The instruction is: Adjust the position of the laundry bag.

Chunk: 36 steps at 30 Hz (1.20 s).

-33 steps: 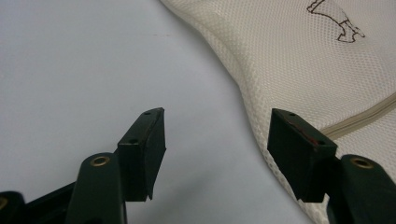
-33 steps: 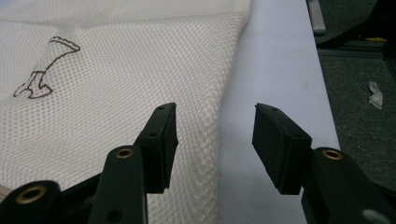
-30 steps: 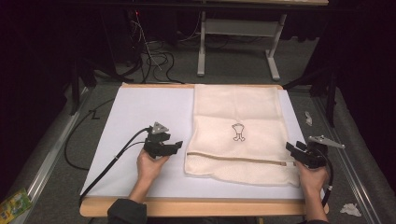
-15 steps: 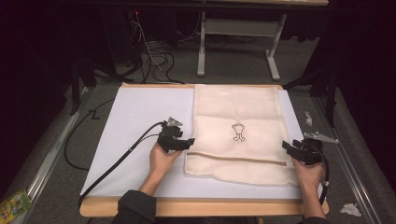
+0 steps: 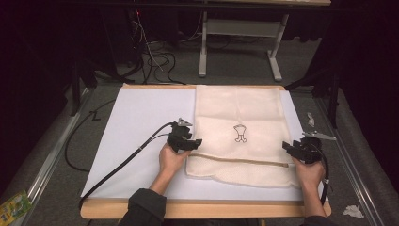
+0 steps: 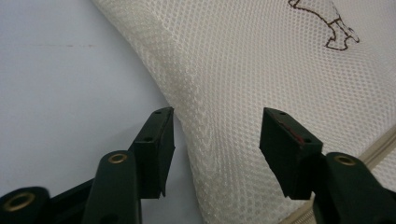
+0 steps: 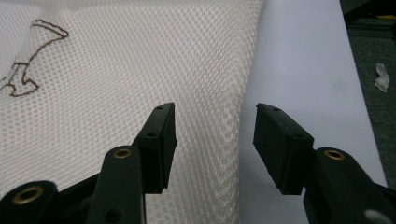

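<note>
Mesh bag (image 6: 261, 70) cut off at frame edges, its embroidered motif (image 5: 240, 133) too small to identify

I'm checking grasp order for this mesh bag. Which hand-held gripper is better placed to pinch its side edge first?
Probably the left hand-held gripper: its open jaws, just closing, already straddle the mesh bag edge. The right hand-held gripper is open astride the opposite edge too, almost as ready.

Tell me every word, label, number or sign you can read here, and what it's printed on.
No readable words or numbers.
mesh laundry bag: a small dark outline drawing, a figure rather than letters.
green packet on the floor at lower left: printing too small and blurred to read.
white sheet on the table: plain, no text.
</note>
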Each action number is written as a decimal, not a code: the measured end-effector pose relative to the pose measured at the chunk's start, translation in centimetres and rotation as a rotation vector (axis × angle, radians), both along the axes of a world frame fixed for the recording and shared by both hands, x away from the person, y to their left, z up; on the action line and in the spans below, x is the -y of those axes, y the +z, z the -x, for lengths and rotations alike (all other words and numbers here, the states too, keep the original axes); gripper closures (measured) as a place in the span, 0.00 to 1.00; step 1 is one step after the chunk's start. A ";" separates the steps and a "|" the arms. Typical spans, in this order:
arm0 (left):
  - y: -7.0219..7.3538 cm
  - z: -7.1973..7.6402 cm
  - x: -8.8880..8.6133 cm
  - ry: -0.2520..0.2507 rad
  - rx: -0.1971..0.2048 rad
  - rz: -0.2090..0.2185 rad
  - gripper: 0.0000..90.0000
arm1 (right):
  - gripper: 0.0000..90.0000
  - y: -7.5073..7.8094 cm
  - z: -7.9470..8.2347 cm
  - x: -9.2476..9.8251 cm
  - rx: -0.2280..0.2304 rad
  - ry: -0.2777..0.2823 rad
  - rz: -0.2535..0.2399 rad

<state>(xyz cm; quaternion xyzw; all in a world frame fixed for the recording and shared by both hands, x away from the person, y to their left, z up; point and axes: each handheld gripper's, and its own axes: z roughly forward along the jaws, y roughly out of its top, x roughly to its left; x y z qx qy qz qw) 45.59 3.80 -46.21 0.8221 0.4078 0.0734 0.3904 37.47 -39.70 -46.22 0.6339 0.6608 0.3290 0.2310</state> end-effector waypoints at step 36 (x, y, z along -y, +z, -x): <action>0.9 -0.3 -1.1 -0.031 0.030 -0.015 0.96 | 0.98 0.2 -0.4 -0.7 -0.004 0.105 -0.009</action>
